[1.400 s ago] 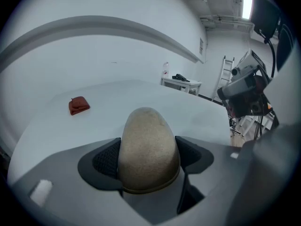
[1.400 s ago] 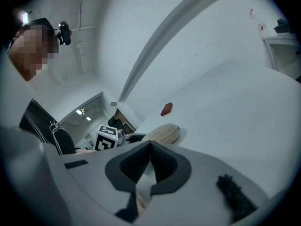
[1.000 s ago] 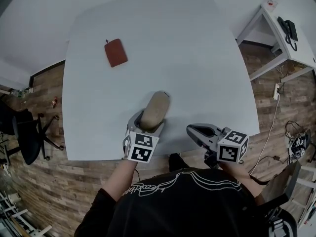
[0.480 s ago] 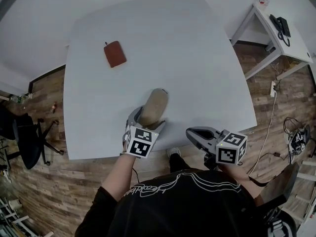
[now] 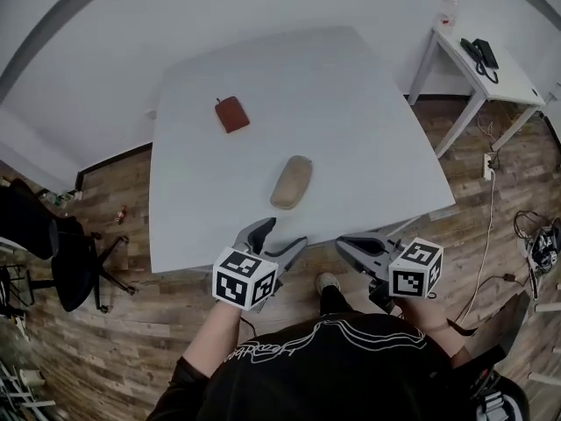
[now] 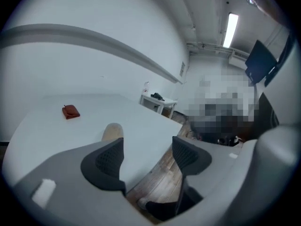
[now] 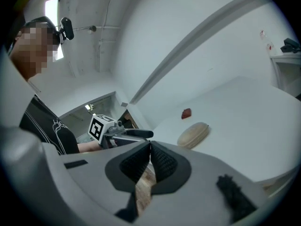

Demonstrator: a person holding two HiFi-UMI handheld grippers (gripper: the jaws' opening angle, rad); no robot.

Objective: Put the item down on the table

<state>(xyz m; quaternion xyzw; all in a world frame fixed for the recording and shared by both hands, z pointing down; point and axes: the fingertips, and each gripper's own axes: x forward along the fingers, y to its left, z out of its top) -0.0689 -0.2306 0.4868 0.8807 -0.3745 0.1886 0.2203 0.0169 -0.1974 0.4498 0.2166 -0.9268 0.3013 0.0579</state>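
The item, a tan oval pouch (image 5: pixel 292 182) (image 6: pixel 113 131) (image 7: pixel 193 134), lies flat on the white table (image 5: pixel 351 130), near its front edge. My left gripper (image 5: pixel 280 233) (image 6: pixel 148 149) hangs just off that edge, short of the pouch and clear of it. Its jaws are apart with nothing between them, and they are closing. My right gripper (image 5: pixel 346 246) (image 7: pixel 150 159) is shut and empty, also off the table's front edge to the right.
A small red wallet (image 5: pixel 232 114) (image 6: pixel 71 111) lies farther back on the table's left. A white side table (image 5: pixel 478 60) with a dark phone stands at the right. A black office chair (image 5: pixel 44 244) is on the wooden floor at the left.
My left gripper has let go of the pouch and drawn back off the table's front edge. The pouch stays lying on the table. The right gripper keeps its place.
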